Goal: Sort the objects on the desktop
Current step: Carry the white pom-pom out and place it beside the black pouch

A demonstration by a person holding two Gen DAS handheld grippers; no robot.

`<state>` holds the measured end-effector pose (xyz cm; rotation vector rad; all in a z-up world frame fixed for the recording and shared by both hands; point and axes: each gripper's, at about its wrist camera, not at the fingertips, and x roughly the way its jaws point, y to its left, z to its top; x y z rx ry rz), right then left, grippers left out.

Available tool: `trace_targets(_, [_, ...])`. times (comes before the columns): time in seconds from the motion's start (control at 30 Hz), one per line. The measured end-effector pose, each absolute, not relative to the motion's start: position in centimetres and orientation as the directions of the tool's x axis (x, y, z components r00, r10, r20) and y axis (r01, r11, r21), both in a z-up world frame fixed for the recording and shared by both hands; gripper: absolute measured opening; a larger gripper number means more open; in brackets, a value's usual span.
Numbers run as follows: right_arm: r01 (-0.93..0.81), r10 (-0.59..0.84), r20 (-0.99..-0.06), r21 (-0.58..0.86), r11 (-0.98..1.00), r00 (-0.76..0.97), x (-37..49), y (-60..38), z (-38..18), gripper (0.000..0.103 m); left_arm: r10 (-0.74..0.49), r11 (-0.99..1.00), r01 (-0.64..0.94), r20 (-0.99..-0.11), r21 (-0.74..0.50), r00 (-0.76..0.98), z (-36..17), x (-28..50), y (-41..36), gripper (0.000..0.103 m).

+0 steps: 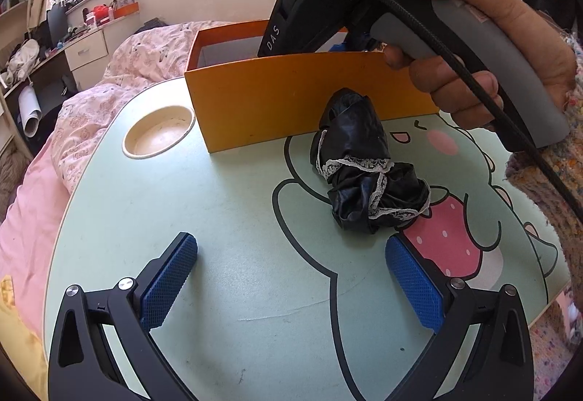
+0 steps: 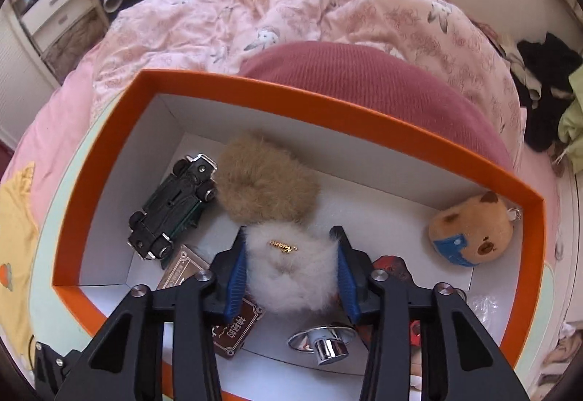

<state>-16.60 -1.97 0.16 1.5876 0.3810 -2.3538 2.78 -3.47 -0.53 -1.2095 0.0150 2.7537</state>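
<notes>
Starting at your left: your left gripper [image 1: 291,277] is hovering low over the green cartoon-print lap table [image 1: 218,204], blue pads spread wide apart w/ nothing between them. The thing that matters for your next move is lying just ahead and a bit to the right of centre: the black lace-trimmed fabric bundle [image 1: 364,167]. Its long axis is running away from you, from near your right-side pad [image 1: 413,282] up toward the orange box's [image 1: 291,102] front wall, and its far end is touching or nearly touching that wall; can't tell which. So the bundle is sitting off-line from the gap, closer to the right pad than the left. I'd judge you're needing to shift right and come in across the short axis, not along it.

Moving right: your right hand [image 1: 484,47] is holding the right gripper [image 2: 291,262] over the box, and it's pinching the white fluffy scrunchie [image 2: 291,266] w/ the gold script tag, pads pressing in on both sides. It's hanging inside the box above the clutter: toy car [image 2: 171,207] on its back at left, brown furry scrunchie [image 2: 264,186] just beyond, bear plush keychain [image 2: 473,231] at far right, chrome knob [image 2: 324,341] near the front wall.

Left gripper is the free one and the nearer one to the bundle, imo.
</notes>
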Motion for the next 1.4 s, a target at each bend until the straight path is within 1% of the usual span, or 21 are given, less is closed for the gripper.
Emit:
trace_targets(0.1, [0.338,-0.099,-0.918,-0.04,-0.94,-0.385,-16.5,-1.0,1.2,0.036,0.121,-0.99,-0.131,-0.733,-0.044,-0.669,-0.6,2.9,-3.4,0.103])
trace_targets(0.3, [0.322,-0.226,-0.787,0.037,-0.946,-0.574,-11.7,1.6,8.5,0.036,0.122,-0.99,-0.131,-0.733,-0.046,-0.669,-0.6,2.9,-3.3,0.103])
trace_targets(0.4, [0.326,-0.251,-0.743,0.048,-0.944,-0.62,-7.4,3.6,10.5,0.037,0.122,-0.99,-0.131,-0.734,-0.045,-0.668,-0.6,2.9,-3.3,0.103])
trace_targets(0.53, [0.337,-0.279,-0.763,0.085,-0.938,-0.584,-3.4,5.7,8.3,0.037,0.126,-0.99,-0.136,-0.734,-0.046,-0.668,-0.6,2.9,-3.3,0.103])
trace_targets(0.63, [0.295,-0.237,-0.789,0.075,-0.953,-0.567,-1.7,6.9,4.9,0.037,0.127,-0.99,-0.137,-0.734,-0.047,-0.667,-0.6,2.9,-3.3,0.103])
trace_targets(0.73, [0.27,-0.212,-0.82,0.073,-0.96,-0.532,-2.0,7.2,2.0,0.038,0.127,-0.989,-0.137,-0.734,-0.047,-0.667,-0.6,2.9,-3.3,0.103])
trace_targets(0.77, [0.252,-0.205,-0.825,0.079,-0.965,-0.527,-2.3,7.4,1.3,0.041,0.128,-0.989,-0.138,-0.734,-0.047,-0.667,-0.6,2.9,-3.3,0.103])
trace_targets(0.8, [0.234,-0.209,-0.82,0.095,-0.968,-0.533,-2.5,7.6,0.9,0.045,0.128,-0.989,-0.138,-0.733,-0.048,-0.668,-0.6,2.9,-3.3,0.103])
trace_targets(0.83, [0.225,-0.227,-0.805,0.12,-0.967,-0.547,-2.5,8.0,0.8,0.047,0.128,-0.989,-0.138,-0.733,-0.048,-0.668,-0.6,2.9,-3.3,0.103])
trace_targets(0.87, [0.224,-0.251,-0.785,0.147,-0.963,-0.567,-2.3,8.3,1.1,0.053,0.129,-0.989,-0.139,-0.734,-0.048,-0.667,-0.6,2.9,-3.3,0.103])
trace_targets(0.9, [0.221,-0.267,-0.762,0.166,-0.961,-0.589,-2.0,8.6,1.5,0.064,0.13,-0.989,-0.141,-0.734,-0.048,-0.667,-0.6,2.9,-3.3,0.103])
trace_targets(0.93, [0.218,-0.271,-0.74,0.171,-0.961,-0.615,-1.6,8.9,2.1,0.069,0.13,-0.989,-0.141,-0.734,-0.048,-0.667,-0.6,2.9,-3.3,0.103])
trace_targets(0.97, [0.218,-0.269,-0.718,0.165,-0.962,-0.642,-1.0,9.0,2.7,0.077,0.131,-0.989,-0.141,-0.734,-0.048,-0.667,-0.5,2.9,-3.2,0.103])
trace_targets(1.0, [0.218,-0.258,-0.693,0.148,-0.965,-0.673,-0.3,9.2,3.4,0.082,0.131,-0.989,-0.141,-0.734,-0.048,-0.667,-0.5,2.9,-3.2,0.103])
trace_targets(1.07, [0.209,-0.223,-0.67,0.103,-0.972,-0.708,1.1,9.4,4.3,0.086,0.13,-0.989,-0.141,-0.734,-0.047,-0.667,-0.5,2.9,-3.2,0.103])
trace_targets(1.13, [0.203,-0.205,-0.672,0.082,-0.976,-0.712,2.3,9.8,4.3,0.086,0.133,-0.988,-0.144,-0.734,-0.049,-0.666,-0.6,2.9,-3.3,0.103])
trace_targets(1.23, [0.216,-0.234,-0.693,0.114,-0.97,-0.683,3.8,10.8,3.3,0.088,0.133,-0.988,-0.144,-0.734,-0.048,-0.666,-0.6,2.9,-3.2,0.103])
trace_targets(1.4, [0.182,-0.195,-0.742,0.1,-0.978,-0.642,5.1,11.9,0.5,0.088,0.134,-0.988,-0.145,-0.734,-0.049,-0.666,-0.6,2.9,-3.3,0.103])
